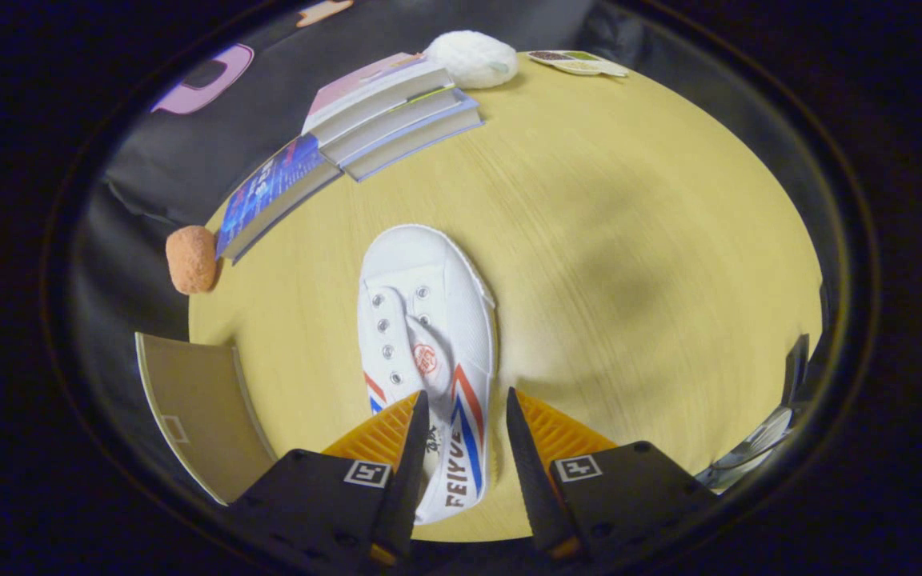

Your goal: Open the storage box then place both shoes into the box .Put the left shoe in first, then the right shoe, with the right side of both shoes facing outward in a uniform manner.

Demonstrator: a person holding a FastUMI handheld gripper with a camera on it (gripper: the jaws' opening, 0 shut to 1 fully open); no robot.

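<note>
A white canvas shoe [429, 320] with red and blue stripes lies on the yellow wooden table [629, 200], its toe pointing away from me. My gripper [467, 436] hovers over the heel end with its jaws apart. The left finger overlaps the shoe's opening. The right finger stands just outside the striped side wall, with a strip of table showing between them. A beige flat panel [197, 408], possibly part of the storage box, stands at the table's left edge beside the left finger. A dark and clear object [773, 440] sits at the right edge.
A stack of books [397, 108] and a blue book [269, 196] lie beyond the shoe to the left. A white fluffy ball [473, 58] and a card [581, 62] sit at the far edge. An orange rough ball [191, 258] rests near the blue book.
</note>
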